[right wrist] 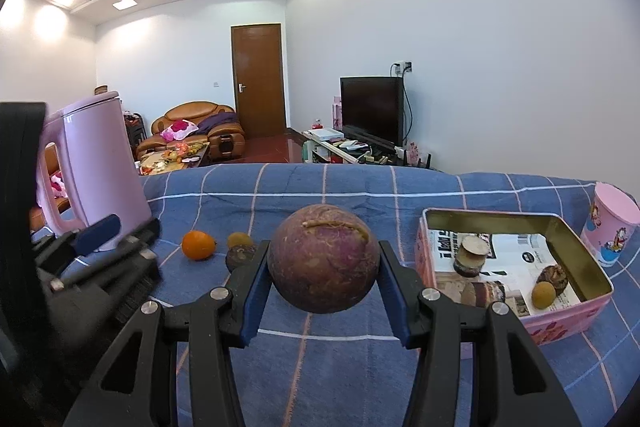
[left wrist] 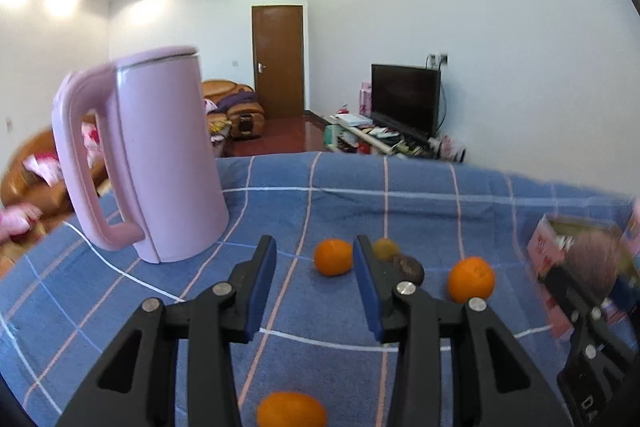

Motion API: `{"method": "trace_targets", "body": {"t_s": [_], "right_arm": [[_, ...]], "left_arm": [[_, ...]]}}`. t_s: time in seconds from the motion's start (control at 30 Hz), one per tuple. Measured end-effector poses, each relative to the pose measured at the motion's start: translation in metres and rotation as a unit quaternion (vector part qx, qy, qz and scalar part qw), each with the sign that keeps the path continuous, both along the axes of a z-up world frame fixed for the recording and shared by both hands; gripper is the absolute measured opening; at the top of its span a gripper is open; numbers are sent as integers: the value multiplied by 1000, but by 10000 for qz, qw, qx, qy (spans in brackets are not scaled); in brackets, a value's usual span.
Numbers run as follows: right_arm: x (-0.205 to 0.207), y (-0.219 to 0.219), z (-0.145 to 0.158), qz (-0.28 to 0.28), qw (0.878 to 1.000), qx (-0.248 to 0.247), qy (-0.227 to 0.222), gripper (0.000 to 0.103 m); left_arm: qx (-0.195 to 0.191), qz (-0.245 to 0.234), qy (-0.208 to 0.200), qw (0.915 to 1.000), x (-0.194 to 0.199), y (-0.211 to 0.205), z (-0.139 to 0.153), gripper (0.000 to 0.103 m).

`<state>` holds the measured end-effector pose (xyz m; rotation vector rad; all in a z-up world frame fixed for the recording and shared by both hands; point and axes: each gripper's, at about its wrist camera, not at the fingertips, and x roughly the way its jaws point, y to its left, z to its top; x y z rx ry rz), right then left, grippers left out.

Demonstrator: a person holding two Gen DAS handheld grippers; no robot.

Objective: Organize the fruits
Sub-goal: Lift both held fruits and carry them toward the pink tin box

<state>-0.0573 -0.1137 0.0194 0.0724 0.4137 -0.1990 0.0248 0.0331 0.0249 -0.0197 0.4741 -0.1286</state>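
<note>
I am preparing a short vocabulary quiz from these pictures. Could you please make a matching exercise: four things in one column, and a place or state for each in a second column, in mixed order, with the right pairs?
Things
1. purple fruit
2. left gripper
3. pink kettle
4. small yellow fruit

Places or states
A. open, holding nothing
B. lying inside the pink tin box
C. clamped in the right gripper
D. standing upright on the blue checked cloth

Pairs: 1-C, 2-A, 3-D, 4-B
</note>
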Motion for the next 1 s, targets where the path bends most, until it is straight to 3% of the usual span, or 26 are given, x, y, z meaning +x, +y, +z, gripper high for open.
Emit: {"method": "trace_targets", "body": {"t_s": [0.13,0.2,0.33,0.43,0.63,0.77,0.83,0.93,1.0], "right_arm": [[-2,-8,-1,-48,9999,89,33,52],[-1,-11,0,-43,9999,148,49,52],[0,-11,0,18,9998,194,69,52],[0,-12,1,34,9998,194,62,52],[0,-12,0,31,9998,187,91,52],[1,-12,-1,50,9997,208,115,52],[1,-13,0,45,9997,200,101,52],[1,-13,-1,49,9997,214,126,52],[1,-13,-1,57,9996,226,156,52]], "left_arm": [[-882,-95,173,9959,14,51,10,41],[-1006,-41,225,9947,16,63,9,40],[-737,-16,521,9959,26,61,-2,40],[-614,-705,1007,9905,28,44,-11,40],[652,-1273,1443,9791,-7,3,-38,49],[1081,-1064,1704,9736,-8,-4,-56,54],[874,-1027,1961,9713,-1,3,-62,54],[651,-1032,2039,9714,1,8,-62,53],[622,-1049,2018,9718,-1,10,-63,42]]}}
